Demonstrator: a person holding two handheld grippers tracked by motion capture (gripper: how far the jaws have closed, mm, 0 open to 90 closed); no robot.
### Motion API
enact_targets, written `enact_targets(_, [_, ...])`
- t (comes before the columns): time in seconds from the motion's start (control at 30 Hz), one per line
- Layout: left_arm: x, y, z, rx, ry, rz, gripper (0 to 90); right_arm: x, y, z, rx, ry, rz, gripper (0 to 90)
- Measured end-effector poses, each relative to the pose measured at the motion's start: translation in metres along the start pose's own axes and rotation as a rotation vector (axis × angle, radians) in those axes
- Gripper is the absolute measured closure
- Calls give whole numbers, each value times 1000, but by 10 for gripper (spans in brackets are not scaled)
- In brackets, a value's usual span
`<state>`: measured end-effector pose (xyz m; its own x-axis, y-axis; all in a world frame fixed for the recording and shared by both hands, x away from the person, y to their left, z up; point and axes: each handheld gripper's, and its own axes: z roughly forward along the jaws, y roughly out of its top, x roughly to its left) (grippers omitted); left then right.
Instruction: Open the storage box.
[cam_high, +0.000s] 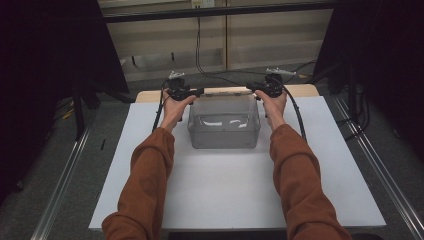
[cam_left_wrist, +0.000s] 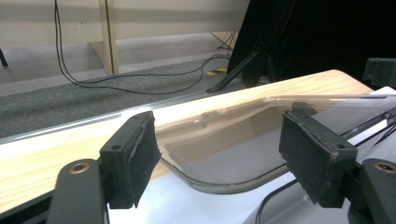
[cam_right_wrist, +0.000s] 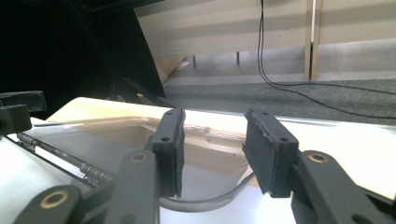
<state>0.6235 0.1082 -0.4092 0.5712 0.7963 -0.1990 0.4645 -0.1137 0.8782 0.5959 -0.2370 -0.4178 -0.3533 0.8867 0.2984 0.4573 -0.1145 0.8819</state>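
The left gripper sits at the far left corner of a clear plastic box, its jaws standing well apart. In the left gripper view the two black pads straddle the rounded corner of the box rim without pressing on it; the clear rim curves between them with a gap on each side. The right gripper sits at the far right corner of the same box, jaws also apart, though less widely. In the right gripper view its pads flank the other rounded corner of the rim, which passes between them, and whether either pad touches the plastic cannot be told.

Each gripper is held by a hand in a rust-orange sleeve, the forearms running along either side of the box. A black cable trails from the right gripper beside the right forearm.

The box stands upright and open-topped on a white sheet, near the sheet's far edge. Beyond the box a strip of pale wooden tabletop shows past the sheet. Farther behind the box lie grey carpet, loose black cables and a light wooden panel wall, with black drapes to both sides.
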Motion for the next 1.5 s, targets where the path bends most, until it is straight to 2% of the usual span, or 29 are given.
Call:
enact_targets(0.1, [-1, -1, -1, 2, -1, 7, 256, 0, -1, -2, -1, -4, -9, 518])
enact_targets(0.2, [-1, -1, -4, -17, 12, 8, 234, 0, -2, -4, 2, -13, -24, 484])
enact_targets(0.47, [-3, -2, -6, -13, 13, 2, 209, 1, -4, -11, 8, -32, -58, 348])
enact_targets(0.63, [-5, -6, -6, -20, 21, 8, 171, 3, -2, -18, -13, -33, -65, 293])
enact_targets(0.73, [-6, -5, -9, -29, 40, 24, 162, 5, -2, -22, -14, -45, -82, 255])
enact_targets(0.83, [-7, -3, -12, -36, 41, 19, 153, 5, -1, -25, -28, -43, -81, 216])
enact_targets(1.1, [-12, -1, -20, -29, 57, 76, 106, 12, -2, -29, -19, -42, -99, 114])
enact_targets(1.17, [-14, -3, -22, -37, 53, 85, 103, 14, -3, -29, -21, -37, -95, 68])
enact_targets(1.2, [-14, -3, -22, -43, 55, 96, 99, 14, -3, -30, -23, -36, -98, 58])
enact_targets(1.27, [-17, -5, -24, -55, 39, 83, 85, 15, -2, -32, -29, -36, -111, 40])
enact_targets(1.37, [-20, -6, -25, -57, 36, 102, 76, 17, -3, -35, -35, -46, -128, 27])
enact_targets(1.4, [-20, -6, -26, -55, 42, 102, 72, 17, -3, -35, -39, -52, -131, 27])
enact_targets(1.5, [-22, -7, -27, -62, 26, 86, 70, 18, -4, -37, -57, -48, -128, 25])
